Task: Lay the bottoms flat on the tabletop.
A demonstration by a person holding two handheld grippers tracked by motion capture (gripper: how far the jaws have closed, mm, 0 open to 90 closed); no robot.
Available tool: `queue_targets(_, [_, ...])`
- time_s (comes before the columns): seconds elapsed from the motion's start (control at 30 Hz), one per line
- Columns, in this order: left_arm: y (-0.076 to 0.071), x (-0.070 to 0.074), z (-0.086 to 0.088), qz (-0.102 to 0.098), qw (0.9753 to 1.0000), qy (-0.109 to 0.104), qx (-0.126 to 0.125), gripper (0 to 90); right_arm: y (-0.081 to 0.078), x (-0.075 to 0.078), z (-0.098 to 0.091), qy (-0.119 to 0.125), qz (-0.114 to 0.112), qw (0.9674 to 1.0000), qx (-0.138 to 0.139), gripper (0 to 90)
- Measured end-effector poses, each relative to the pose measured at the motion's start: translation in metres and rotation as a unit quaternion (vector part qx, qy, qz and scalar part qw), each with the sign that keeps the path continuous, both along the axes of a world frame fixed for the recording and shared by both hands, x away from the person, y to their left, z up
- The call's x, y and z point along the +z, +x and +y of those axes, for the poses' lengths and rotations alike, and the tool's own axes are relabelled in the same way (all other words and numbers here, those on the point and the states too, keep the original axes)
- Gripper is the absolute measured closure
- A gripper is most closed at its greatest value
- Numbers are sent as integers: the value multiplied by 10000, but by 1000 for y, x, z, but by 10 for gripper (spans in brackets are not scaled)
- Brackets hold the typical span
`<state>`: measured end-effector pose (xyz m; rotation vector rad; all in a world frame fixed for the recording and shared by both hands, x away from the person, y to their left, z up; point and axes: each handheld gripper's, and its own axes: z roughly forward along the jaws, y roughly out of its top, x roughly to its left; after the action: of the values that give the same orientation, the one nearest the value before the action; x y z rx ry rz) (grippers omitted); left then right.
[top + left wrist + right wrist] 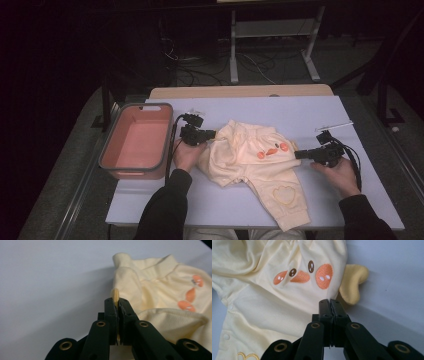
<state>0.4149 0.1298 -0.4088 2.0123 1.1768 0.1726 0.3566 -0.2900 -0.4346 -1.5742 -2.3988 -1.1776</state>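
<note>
A pale yellow baby garment (250,160) with an orange duck face (272,150) lies crumpled mid-table. My left gripper (214,134) is at its left edge, shut on a small yellow fabric flap (115,294) that sticks up between the jaws of that gripper (117,301). My right gripper (297,155) is at the garment's right edge. In the right gripper view its jaws (330,301) are shut on the cloth's hem, just below the duck face (300,275) and next to a padded yellow flap (353,282).
A pink bin (132,172) with a grey rim stands at the table's left edge, close to my left hand. The pale blue tabletop (300,110) runs bare behind the garment. A thin white strip (334,125) lies at the back right.
</note>
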Motion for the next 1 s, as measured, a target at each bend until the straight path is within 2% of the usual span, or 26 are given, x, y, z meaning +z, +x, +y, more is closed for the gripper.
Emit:
queue_targets(0.07, [4, -5, 2, 56, 10000, 45, 42, 862, 0, -1, 0, -8, 23, 10000, 5, 872])
queue_targets(0.13, [7, -7, 4, 118, 9999, -36, 84, 859, 1, -2, 0, -18, 40, 10000, 14, 869])
queue_targets(0.2, [9, -8, 7, 158, 9994, -308, 78, 840, 2, -2, 0, 2, 53, 10000, 16, 866])
queue_targets(0.23, [11, -9, 9, 200, 9985, -508, 76, 812, 2, -2, 0, 28, 58, 10000, 3, 863])
queue_targets(0.27, [12, -8, 9, 211, 9980, -585, 74, 781, 2, -2, 0, 86, 74, 9999, -18, 858])
queue_targets(0.33, [13, -6, 11, 99, 9975, -698, 109, 730, 3, -1, -1, 158, 59, 9999, -35, 840])
queue_targets(0.43, [15, -3, 13, 67, 9961, -874, 130, 646, 4, 2, -1, 169, -16, 9998, -39, 805])
queue_targets(0.67, [29, 7, 7, 52, 9971, -740, -147, 517, 14, 9, 5, 205, -217, 9995, -51, 717])
queue_targets(0.83, [42, 1, -2, 187, 9963, -727, -418, 487, 27, 13, 14, 252, -302, 9992, 20, 693])
queue_targets(1.0, [50, -7, -8, 272, 9958, -712, -498, 486, 42, 15, 24, 260, -363, 9989, 120, 673])
